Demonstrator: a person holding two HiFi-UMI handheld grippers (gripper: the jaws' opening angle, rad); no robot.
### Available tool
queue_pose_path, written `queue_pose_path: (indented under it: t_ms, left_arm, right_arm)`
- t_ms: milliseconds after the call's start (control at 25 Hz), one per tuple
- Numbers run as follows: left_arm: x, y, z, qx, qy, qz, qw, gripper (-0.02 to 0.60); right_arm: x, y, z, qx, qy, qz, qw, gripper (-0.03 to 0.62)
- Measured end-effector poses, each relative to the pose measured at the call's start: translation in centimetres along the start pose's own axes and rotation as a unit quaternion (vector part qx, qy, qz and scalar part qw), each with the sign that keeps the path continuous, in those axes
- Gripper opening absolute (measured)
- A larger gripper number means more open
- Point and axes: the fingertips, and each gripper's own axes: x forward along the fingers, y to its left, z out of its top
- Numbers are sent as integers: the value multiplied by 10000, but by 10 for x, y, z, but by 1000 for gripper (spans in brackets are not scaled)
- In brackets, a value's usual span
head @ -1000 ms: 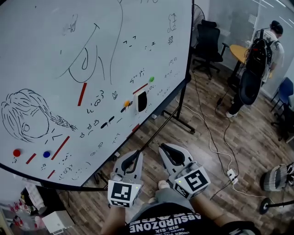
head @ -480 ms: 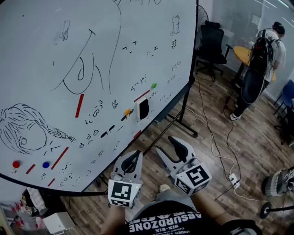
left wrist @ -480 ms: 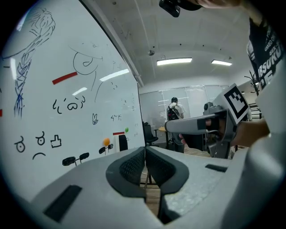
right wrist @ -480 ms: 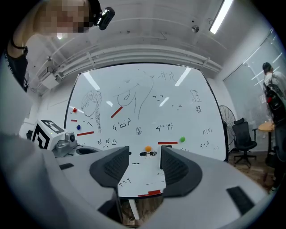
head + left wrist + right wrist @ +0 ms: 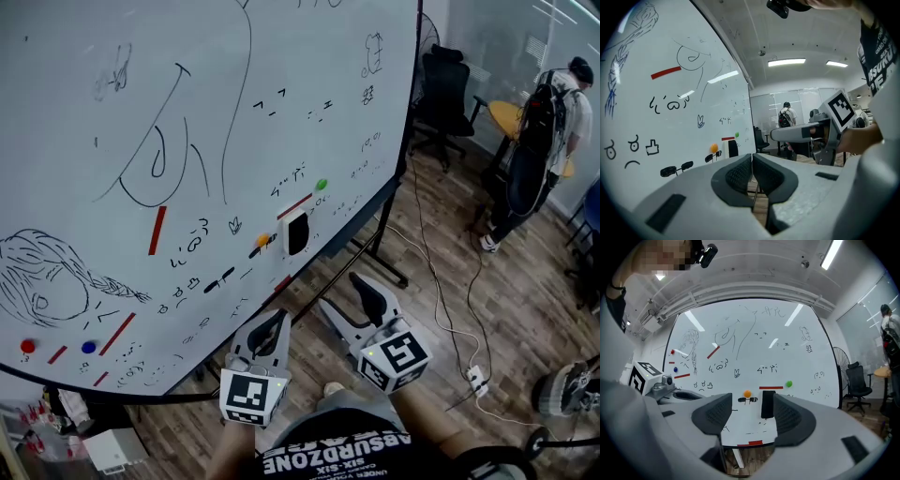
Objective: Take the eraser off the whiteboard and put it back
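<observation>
Whiteboard (image 5: 187, 141): fills the upper left of the head view, covered in doodles. Its right edge post is seen further toward 3 o'clock than a second ago, so the board is being closed on.

Right gripper (image 5: 345, 295): its jaws have just been opening and are now spread wide, with nothing between them but the view of the board. It is aimed toward 11 o'clock in the head view and is a little nearer the board than before.

Left gripper (image 5: 272, 317): pads are seen pressed together in its own view, with nothing pinched. It is carried at 9 o'clock of the right one and takes no part yet.

Eraser (image 5: 296, 232): a dark upright block, stuck on the board's lower right, about 4 o'clock on the board's face. It is not yet touched and lies well apart from both claws. In the right gripper view it (image 5: 768, 404) is framed in the gap between the jaws, toward the 3 o'clock pad.

Red strip (image 5: 294, 206): just above the eraser, at its 12 o'clock.

Orange magnet (image 5: 262, 240): at the eraser's 9 o'clock, near it.

Green magnet (image 5: 322, 185): at its 1 o'clock.

Meaning for the task: the spread jaws and the lined-up eraser are read as the approach to the take-off grip. Neither the removal nor the return has been started.

Watch point: the strip and orange magnet are close by, so a clean line onto the eraser's sides is judged necessary.
</observation>
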Motion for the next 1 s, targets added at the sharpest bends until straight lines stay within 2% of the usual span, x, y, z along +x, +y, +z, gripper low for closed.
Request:
queue_pose_path:
  t_ms: [520,1000]
  left_arm:
    - [26,7,-15,-212,179,441,9986,12]
    - [36,12,-20,-131,211,537,9982,12]
  right_arm:
    - [40,-40,-24,-173,397,410,9982,265]
    - [77,-51,-32,-75,418,498,9979,277]
